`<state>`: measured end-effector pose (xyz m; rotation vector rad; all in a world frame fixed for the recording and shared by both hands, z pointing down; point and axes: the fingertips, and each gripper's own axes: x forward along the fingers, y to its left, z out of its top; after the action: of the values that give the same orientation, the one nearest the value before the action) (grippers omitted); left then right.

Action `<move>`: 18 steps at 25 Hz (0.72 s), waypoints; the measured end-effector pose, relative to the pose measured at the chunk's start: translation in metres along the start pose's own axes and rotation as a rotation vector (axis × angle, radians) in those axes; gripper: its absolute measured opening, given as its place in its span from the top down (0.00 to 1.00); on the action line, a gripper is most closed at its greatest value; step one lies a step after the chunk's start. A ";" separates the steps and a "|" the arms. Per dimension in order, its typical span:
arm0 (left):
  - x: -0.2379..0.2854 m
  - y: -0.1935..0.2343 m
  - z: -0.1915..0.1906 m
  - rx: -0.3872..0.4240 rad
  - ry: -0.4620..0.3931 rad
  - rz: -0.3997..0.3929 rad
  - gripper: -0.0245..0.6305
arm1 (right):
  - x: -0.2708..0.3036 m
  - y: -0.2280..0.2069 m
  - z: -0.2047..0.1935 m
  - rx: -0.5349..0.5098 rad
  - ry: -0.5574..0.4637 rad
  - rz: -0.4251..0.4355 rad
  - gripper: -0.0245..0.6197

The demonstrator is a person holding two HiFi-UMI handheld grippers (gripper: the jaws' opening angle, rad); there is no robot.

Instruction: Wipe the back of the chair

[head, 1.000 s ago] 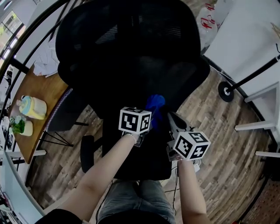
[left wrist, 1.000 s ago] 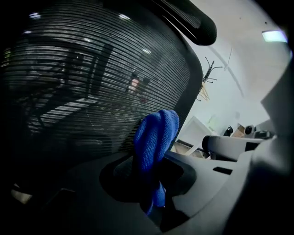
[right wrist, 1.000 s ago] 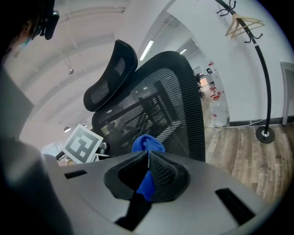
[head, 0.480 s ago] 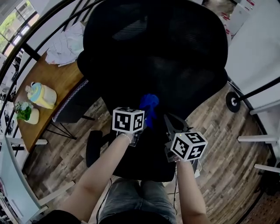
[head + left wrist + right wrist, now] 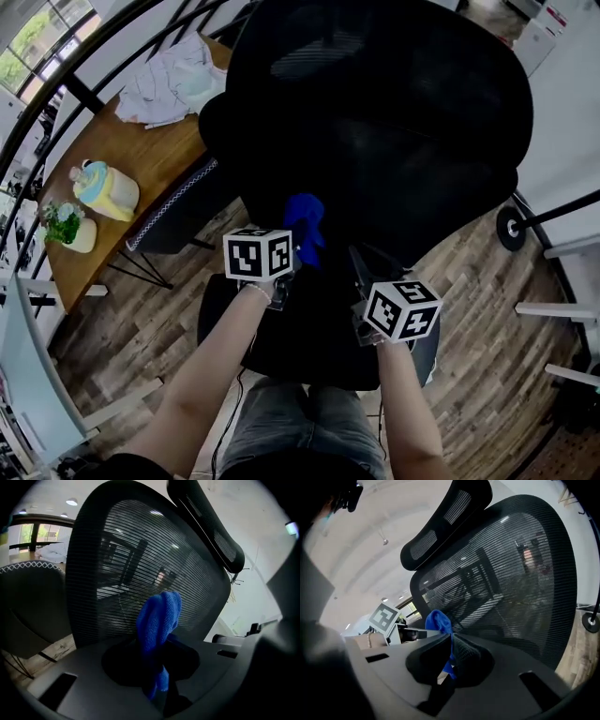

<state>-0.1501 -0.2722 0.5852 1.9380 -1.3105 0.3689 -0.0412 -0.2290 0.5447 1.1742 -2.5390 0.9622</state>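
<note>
A black mesh office chair fills the head view, its back point(image 5: 375, 122) facing me. A bunched blue cloth point(image 5: 304, 225) sits against the lower left of that back, with my left gripper point(image 5: 292, 251) shut on it. In the left gripper view the cloth point(image 5: 159, 620) stands up from the jaws of the left gripper point(image 5: 157, 681), in front of the mesh point(image 5: 117, 564) and below the headrest point(image 5: 206, 531). My right gripper point(image 5: 361, 267) hovers just right of the cloth, jaws together and holding nothing. The right gripper view shows the cloth point(image 5: 437, 620) behind the right gripper point(image 5: 449, 667).
A wooden table point(image 5: 122, 159) at the left carries a white rag point(image 5: 173, 80), a pastel jug point(image 5: 105, 189) and a small plant pot point(image 5: 66, 230). A second dark chair point(image 5: 173, 216) stands beside it. A stand with a round black foot point(image 5: 511, 228) is on the wooden floor at right.
The left gripper has carried the blue cloth leftward across the lower chair back. The right gripper stayed beside it. The head view has shifted, so more of the table shows.
</note>
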 end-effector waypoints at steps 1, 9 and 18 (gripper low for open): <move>-0.002 0.006 0.000 -0.004 0.000 0.004 0.82 | 0.003 0.003 -0.001 0.002 0.005 0.004 0.91; -0.023 0.048 0.003 -0.026 -0.018 0.061 0.82 | 0.028 0.027 -0.003 -0.008 0.029 0.034 0.91; -0.046 0.094 0.000 -0.078 -0.039 0.146 0.82 | 0.038 0.045 -0.006 -0.012 0.044 0.052 0.91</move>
<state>-0.2531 -0.2589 0.5973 1.7983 -1.4747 0.3481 -0.1000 -0.2271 0.5436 1.0765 -2.5490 0.9724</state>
